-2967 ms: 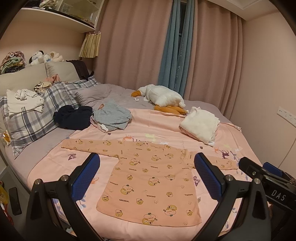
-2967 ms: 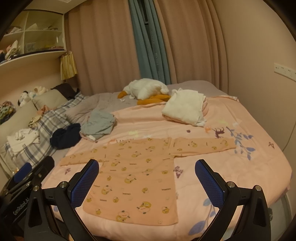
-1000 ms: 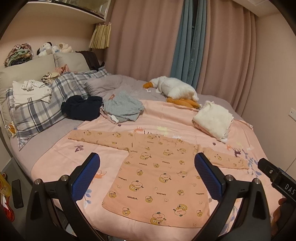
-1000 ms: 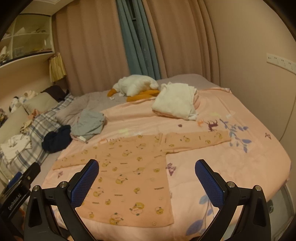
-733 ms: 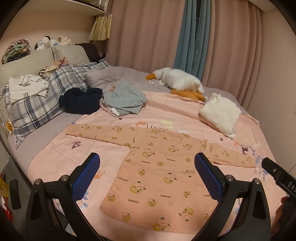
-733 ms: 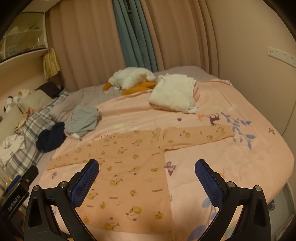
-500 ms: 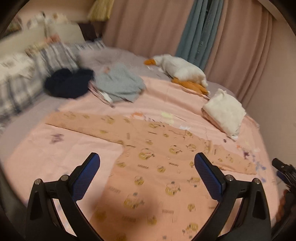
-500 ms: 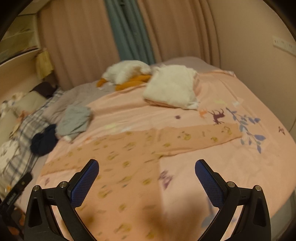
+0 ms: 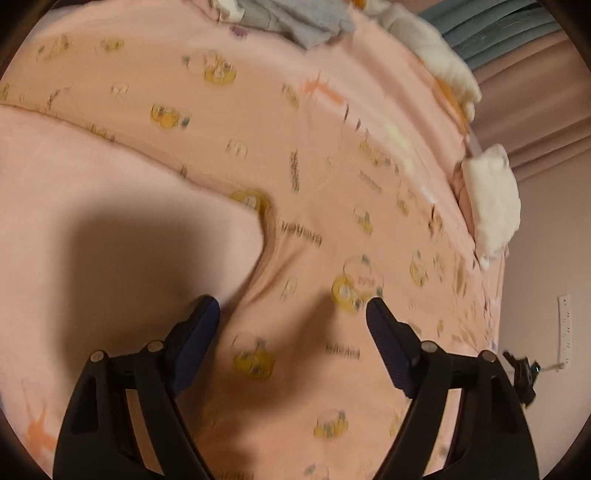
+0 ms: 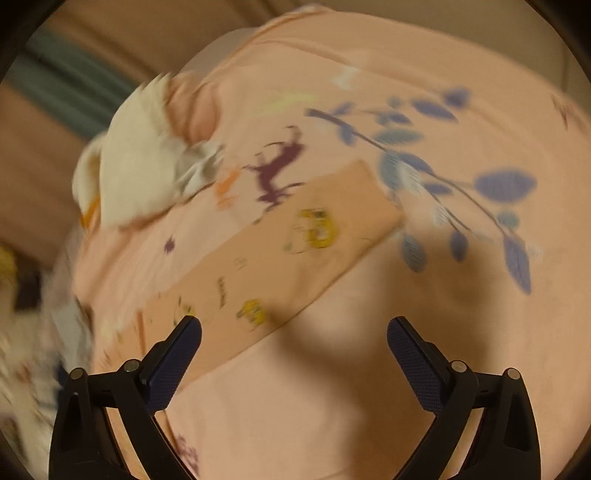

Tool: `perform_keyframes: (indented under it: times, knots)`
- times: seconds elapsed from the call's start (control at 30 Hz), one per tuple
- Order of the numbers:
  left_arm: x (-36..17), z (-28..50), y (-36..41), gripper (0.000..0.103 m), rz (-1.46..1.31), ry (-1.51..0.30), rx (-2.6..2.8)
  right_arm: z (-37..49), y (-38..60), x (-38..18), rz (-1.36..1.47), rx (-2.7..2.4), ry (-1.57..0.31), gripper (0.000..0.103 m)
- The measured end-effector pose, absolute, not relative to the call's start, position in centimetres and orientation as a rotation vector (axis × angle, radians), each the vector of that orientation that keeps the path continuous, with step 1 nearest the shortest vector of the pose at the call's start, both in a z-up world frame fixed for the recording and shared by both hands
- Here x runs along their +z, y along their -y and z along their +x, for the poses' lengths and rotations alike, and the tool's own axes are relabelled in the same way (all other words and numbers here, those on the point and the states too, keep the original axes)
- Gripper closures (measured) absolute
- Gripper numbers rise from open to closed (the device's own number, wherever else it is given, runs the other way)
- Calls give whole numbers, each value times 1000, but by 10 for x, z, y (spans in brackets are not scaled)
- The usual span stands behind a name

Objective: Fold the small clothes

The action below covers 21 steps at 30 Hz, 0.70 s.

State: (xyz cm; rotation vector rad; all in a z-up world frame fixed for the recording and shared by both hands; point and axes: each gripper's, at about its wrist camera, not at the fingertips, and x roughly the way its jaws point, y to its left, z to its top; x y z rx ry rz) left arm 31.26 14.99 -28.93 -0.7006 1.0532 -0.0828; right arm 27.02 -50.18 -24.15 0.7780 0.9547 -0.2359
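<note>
Peach shirt with small bear prints lies spread flat on the pink bedspread of the bed, filling most of the left wrist view; both views are motion-blurred, so the finer print is hard to read. Its armpit curve sits just ahead of the left-side finger of the left tongs, with one sleeve running off toward the upper left of that view. In the right wrist view the other sleeve lies as a straight band across the bedspread, its cuff end near a blue leaf-and-branch print and just below a dark purple deer print.

Left tongs hang low over the shirt body with the fingers spread apart and nothing between them, their shadow falling on the cloth below. Right tongs are likewise spread wide and empty, low over the bed, with the left-side finger over the sleeve near the shoulder and the other finger over bare bedspread; whether either tool touches the fabric cannot be told.

Farther off, a folded white bundle rests on the bedspread beyond the shirt, near the sleeve in the right view. A grey garment lies at the far edge of the left view, beside a white plush toy, with teal and pink curtains behind. A wall socket shows at the right.
</note>
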Motion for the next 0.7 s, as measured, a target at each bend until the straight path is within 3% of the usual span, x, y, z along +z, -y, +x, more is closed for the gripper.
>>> perform_keyframes:
  times: [0.07,0.13,0.3,0.33,0.4,0.47,0.7]
  knots:
    - [-287,316,-147,35,-720,-1039,-119,263,513,-252,832,-242,-937,8]
    - [-292,319,-149,61,-745,-1049,-106,261,519,-260,851,-235,-938,16]
    - [-298,322,-159,87,-724,-1073,-63,265,532,-276,915,-250,-885,43]
    - [-299,322,-161,89,-728,-1074,-61,269,535,-278,925,-248,-874,46]
    - [-300,320,-165,90,-737,-1076,-56,275,539,-281,932,-276,-875,65]
    - [-303,320,-167,90,-746,-1084,-45,277,542,-283,913,-299,-881,76]
    - [-306,321,-170,91,-764,-1090,-81,279,548,-283,932,-290,-853,79]
